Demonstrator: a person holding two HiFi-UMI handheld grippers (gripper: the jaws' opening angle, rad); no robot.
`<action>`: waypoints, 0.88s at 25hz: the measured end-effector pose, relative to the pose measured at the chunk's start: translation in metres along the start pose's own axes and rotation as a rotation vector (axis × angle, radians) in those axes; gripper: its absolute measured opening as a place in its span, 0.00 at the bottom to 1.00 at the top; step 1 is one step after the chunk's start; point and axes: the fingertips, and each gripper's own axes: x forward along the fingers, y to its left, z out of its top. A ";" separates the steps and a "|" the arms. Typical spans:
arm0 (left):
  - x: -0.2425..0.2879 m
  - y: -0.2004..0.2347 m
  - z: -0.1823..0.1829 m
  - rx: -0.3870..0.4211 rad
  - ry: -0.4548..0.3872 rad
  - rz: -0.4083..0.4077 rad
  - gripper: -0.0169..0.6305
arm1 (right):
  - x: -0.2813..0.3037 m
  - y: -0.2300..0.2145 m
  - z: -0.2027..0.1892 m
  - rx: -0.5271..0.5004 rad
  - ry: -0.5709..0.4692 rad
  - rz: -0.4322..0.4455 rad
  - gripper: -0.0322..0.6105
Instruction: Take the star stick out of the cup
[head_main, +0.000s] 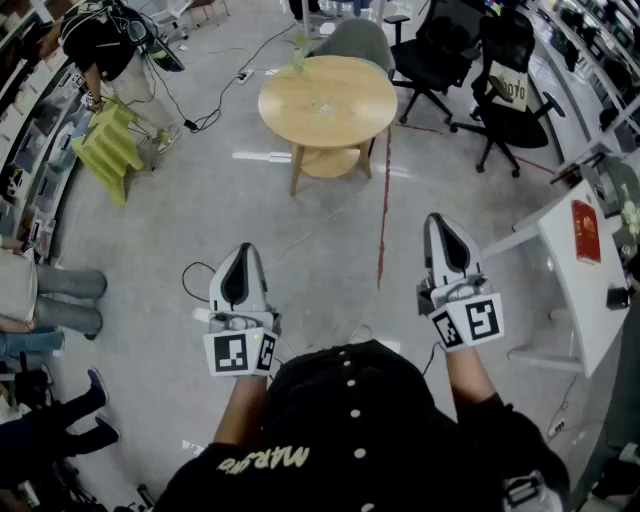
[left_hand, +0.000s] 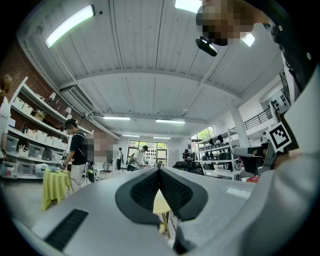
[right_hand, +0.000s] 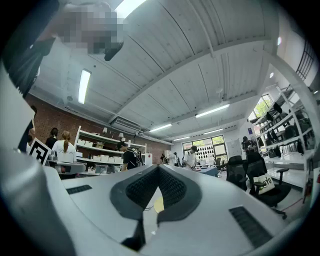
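Note:
A round wooden table (head_main: 327, 100) stands some way ahead on the grey floor. At its far edge is a small pale green cup (head_main: 299, 52); it is too small to make out a stick in it. Both grippers are held out over the floor, well short of the table. My left gripper (head_main: 243, 250) has its jaws together with nothing between them, and the left gripper view shows its tips (left_hand: 159, 170) meeting. My right gripper (head_main: 437, 220) is shut and empty too (right_hand: 158, 167). A sliver of the table's yellow top (left_hand: 161, 204) shows below the left jaws.
Behind the table are a grey chair (head_main: 355, 40) and two black office chairs (head_main: 455, 50) (head_main: 510, 80). A white desk (head_main: 575, 275) with a red book (head_main: 586, 230) stands right. A yellow-green covered table (head_main: 108, 145), cables and people are at the left.

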 end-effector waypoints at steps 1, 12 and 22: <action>0.000 0.001 0.000 0.001 0.000 0.000 0.02 | 0.000 0.001 -0.001 -0.001 0.002 0.002 0.05; 0.002 -0.003 -0.005 0.001 0.011 0.000 0.02 | -0.004 0.000 -0.005 0.072 -0.029 0.025 0.05; 0.018 -0.031 -0.009 0.019 0.031 0.010 0.02 | -0.009 -0.029 -0.014 0.079 -0.016 0.049 0.45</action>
